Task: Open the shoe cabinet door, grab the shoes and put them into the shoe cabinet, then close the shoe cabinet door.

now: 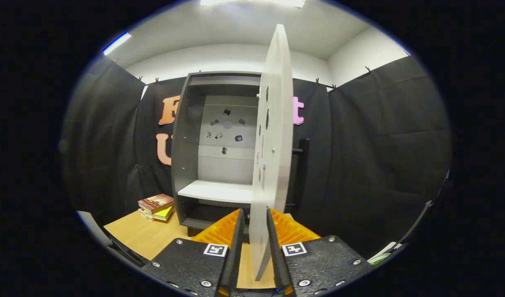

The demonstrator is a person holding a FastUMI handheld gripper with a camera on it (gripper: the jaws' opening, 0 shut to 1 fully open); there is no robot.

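— What is the claw point(254, 243) doing at this moment?

— Its two fingers point(237, 247) stand narrow, one on each side of the lower edge of the shoe cabinet door point(273, 144). The door panel passes between them, edge-on. The right finger seems to lie against the panel. On the left side I see a thin gap lower down, so I cannot tell if both fingers really press on it.

— And the door, is it open?

— Yes, it is swung out toward the claw. It rises tall and pale from between the fingers. On its inner face there are several small dark oval holes.

— Where is the shoe cabinet itself?

— The shoe cabinet point(186, 156) stands beyond the fingers, a little to the left of the door, on the wooden bench point(141, 235). It is grey and its front is open. Inside I see a pale shelf point(215, 192) in the lower half, and a darker compartment under this shelf. On the back panel there are some small dark marks; I cannot tell what they are.

— Is something else near it?

— A small stack of books point(156, 207) lies on the bench, just beside the left foot of the cabinet, ahead and to the left of the claw. To the right of the door, behind it, a dark upright bar point(304, 165) stands near the black cloth wall point(380, 156).
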